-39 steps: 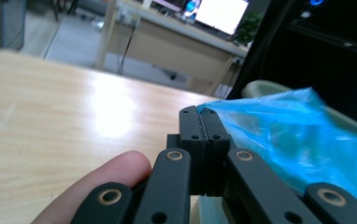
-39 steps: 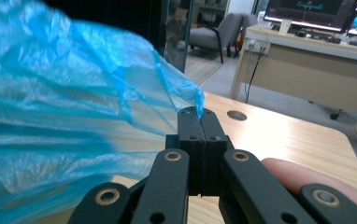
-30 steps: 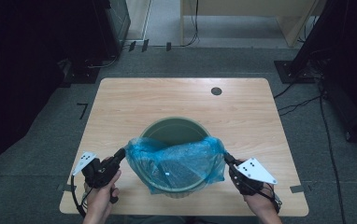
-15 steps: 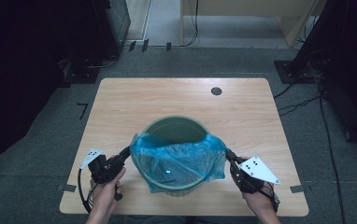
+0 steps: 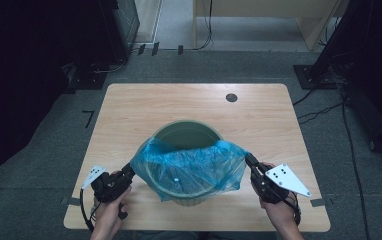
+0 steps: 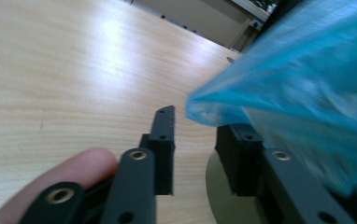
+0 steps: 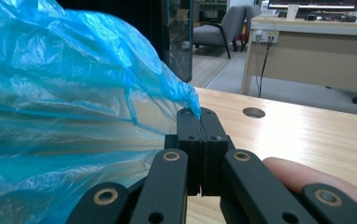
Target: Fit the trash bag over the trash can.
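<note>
that thin blue bag [image 5: 194, 167] looks feather-light and slippery, so grab the rim hem: right gripper [image 7: 201, 122] has it pinched tight, left gripper [image 6: 196, 128] gapes empty beside it

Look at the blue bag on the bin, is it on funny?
Yes. The blue bag covers only the near half of the green bin; the far rim is bare. The right gripper pinches one corner, while the left gripper is open, with the other corner loose above its jaws.
</note>
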A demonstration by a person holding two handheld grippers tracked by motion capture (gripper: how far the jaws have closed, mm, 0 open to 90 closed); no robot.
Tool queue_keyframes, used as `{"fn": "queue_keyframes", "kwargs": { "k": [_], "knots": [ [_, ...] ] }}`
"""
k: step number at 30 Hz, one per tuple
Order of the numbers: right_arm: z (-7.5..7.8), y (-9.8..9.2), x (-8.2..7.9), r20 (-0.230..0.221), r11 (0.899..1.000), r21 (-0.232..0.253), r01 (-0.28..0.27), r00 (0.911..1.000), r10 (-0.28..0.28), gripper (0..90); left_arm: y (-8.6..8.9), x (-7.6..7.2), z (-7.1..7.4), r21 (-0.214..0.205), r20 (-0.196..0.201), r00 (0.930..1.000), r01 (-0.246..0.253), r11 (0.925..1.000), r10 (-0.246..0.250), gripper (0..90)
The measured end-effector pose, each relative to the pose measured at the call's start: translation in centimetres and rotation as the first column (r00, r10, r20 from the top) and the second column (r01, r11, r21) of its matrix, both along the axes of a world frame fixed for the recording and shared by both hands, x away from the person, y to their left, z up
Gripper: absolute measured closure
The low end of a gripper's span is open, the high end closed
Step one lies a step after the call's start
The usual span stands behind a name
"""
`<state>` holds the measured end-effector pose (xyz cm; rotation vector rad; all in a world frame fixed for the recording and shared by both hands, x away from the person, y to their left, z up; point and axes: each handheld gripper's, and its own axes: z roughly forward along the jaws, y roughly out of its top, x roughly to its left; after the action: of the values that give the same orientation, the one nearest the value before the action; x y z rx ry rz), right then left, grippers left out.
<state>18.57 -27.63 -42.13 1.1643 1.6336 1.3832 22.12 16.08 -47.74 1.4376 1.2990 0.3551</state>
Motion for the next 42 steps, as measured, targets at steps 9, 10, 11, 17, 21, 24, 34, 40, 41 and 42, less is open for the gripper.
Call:
{"fn": "queue_keyframes", "kwargs": {
  "k": [9, 10, 11, 17, 21, 24, 34, 40, 41, 42],
  "knots": [
    [0.0, 0.2, -0.4, 0.000, 1.000, -0.002, -0.013, 0.9999, 0.013, 90.0, -3.6, -2.1, -1.6, 0.192, 0.032, 0.9774, 0.199, 0.9611, -0.209, 48.1],
    [0.1, 0.2, -0.4, 0.004, 1.000, 0.000, -0.016, 0.9999, 0.016, 90.0, -3.8, -2.3, -1.2, 0.192, 0.057, 0.9754, 0.198, 0.9611, -0.213, 48.1],
    [0.2, 0.3, -0.5, 0.008, 1.000, 0.002, -0.019, 0.9998, 0.019, 90.0, -3.8, -2.5, -1.0, 0.185, 0.079, 0.9739, 0.196, 0.9631, -0.213, 49.9],
    [1.0, 0.5, -1.2, 0.043, 0.999, -0.005, -0.035, 0.9984, 0.036, 90.0, -2.3, -4.2, 1.3, 0.099, 0.249, 0.9364, 0.230, 0.9683, -0.247, 47.1],
    [1.9, 0.5, -1.8, 0.070, 0.999, 0.003, -0.044, 0.9966, 0.044, 90.0, -1.4, -5.9, 3.1, 0.097, 0.356, 0.8909, 0.265, 0.9592, -0.283, 45.6],
    [2.8, 0.5, -2.2, 0.095, 0.998, 0.010, -0.055, 0.9941, 0.053, 90.0, -1.0, -6.8, 4.9, 0.102, 0.414, 0.8687, 0.253, 0.9621, -0.272, 45.3],
    [6.0, 0.0, -2.0, 0.162, 0.998, 0.024, -0.051, 0.9857, 0.047, 89.9, -2.0, -6.3, 11.5, 0.120, 0.513, 0.8316, 0.176, 0.9770, -0.213, 44.4],
    [7.4, -0.2, -1.1, 0.156, 0.998, 0.004, -0.056, 0.9862, 0.055, 88.4, -2.2, -4.5, 14.4, 0.093, 0.536, 0.8293, 0.129, 0.9872, -0.159, 42.6],
    [7.5, -0.2, -1.0, 0.150, 0.998, 0.004, -0.057, 0.9871, 0.056, 87.4, -2.2, -4.1, 14.6, 0.088, 0.537, 0.8298, 0.126, 0.9881, -0.154, 42.3],
    [7.6, -0.3, -0.7, 0.137, 0.998, 0.007, -0.062, 0.9887, 0.061, 86.3, -2.2, -3.7, 14.7, 0.087, 0.533, 0.8342, 0.114, 0.9897, -0.143, 41.9]
  ]
}}
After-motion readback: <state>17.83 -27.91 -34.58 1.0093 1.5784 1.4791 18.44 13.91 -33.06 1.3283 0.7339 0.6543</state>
